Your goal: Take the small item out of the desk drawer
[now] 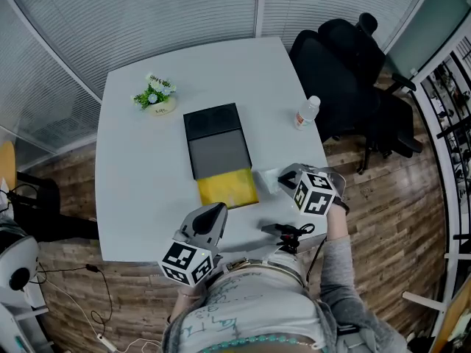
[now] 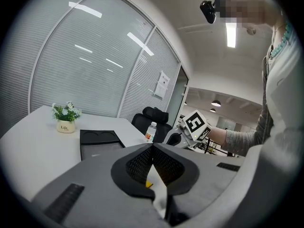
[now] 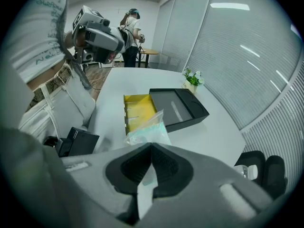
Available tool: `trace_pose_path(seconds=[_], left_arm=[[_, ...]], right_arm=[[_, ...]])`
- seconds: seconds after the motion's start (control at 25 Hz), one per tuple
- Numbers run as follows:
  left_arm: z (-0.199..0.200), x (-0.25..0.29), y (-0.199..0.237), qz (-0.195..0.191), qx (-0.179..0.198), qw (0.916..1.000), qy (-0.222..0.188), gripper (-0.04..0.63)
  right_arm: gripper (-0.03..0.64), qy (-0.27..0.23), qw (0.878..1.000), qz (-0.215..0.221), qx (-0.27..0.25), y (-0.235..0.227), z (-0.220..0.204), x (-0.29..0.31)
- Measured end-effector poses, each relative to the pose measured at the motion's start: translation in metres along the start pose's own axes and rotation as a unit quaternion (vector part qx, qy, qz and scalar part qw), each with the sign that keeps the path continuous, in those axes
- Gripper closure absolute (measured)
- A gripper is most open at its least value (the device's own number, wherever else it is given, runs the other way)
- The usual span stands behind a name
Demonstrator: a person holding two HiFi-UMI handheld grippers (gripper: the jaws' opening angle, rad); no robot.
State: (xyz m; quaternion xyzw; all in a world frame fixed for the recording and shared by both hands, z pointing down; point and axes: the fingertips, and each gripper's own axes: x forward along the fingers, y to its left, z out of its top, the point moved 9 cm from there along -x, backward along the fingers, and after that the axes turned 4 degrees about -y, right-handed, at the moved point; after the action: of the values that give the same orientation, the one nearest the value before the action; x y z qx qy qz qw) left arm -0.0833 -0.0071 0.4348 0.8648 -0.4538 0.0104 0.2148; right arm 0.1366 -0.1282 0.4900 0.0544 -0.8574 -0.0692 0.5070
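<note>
Plastic packet [image 1: 268,179], pale teal inside, comes last from the left: after the left gripper [image 1: 215,212], jaws closed on nothing, and the open yellow drawer [image 1: 227,188], it sticks out of the right gripper [image 1: 283,178], whose jaws clamp its edge.

White rounded table [image 1: 140,175] on brown wood-plank floor [image 1: 397,219], curved glass walls with white slatted blinds [image 1: 147,13], black padded office chair [image 1: 346,65] just beside table, long ceiling strip light [image 2: 231,34] lit.

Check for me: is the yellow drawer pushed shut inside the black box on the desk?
No, the yellow drawer stands pulled out of the black box, with its yellow inside open to view.
</note>
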Motion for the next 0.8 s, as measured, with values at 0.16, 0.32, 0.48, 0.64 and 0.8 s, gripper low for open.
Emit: trace_pose_path(seconds=[0.16, 0.32, 0.48, 0.64, 0.8], left_arm=[[-0.002, 0.001, 0.000, 0.000, -0.005, 1.0000, 0.003, 0.598], [-0.004, 0.000, 0.002, 0.002, -0.006, 1.0000, 0.006, 0.598], [-0.006, -0.002, 0.003, 0.003, -0.009, 0.9999, 0.008, 0.598], [-0.007, -0.003, 0.004, 0.003, -0.013, 0.9999, 0.010, 0.598], [-0.009, -0.006, 0.005, 0.002, -0.014, 0.9998, 0.013, 0.598]], right_arm=[[0.614, 0.007, 1.000, 0.015, 0.010, 0.003, -0.011, 0.018], [0.614, 0.009, 0.999, 0.025, 0.027, 0.007, -0.023, 0.039], [0.614, 0.006, 0.998, 0.022, 0.050, 0.010, -0.035, 0.056], [0.614, 0.018, 0.998, 0.017, 0.064, 0.009, -0.048, 0.074], [0.614, 0.042, 0.996, 0.011, 0.076, 0.009, -0.060, 0.092]])
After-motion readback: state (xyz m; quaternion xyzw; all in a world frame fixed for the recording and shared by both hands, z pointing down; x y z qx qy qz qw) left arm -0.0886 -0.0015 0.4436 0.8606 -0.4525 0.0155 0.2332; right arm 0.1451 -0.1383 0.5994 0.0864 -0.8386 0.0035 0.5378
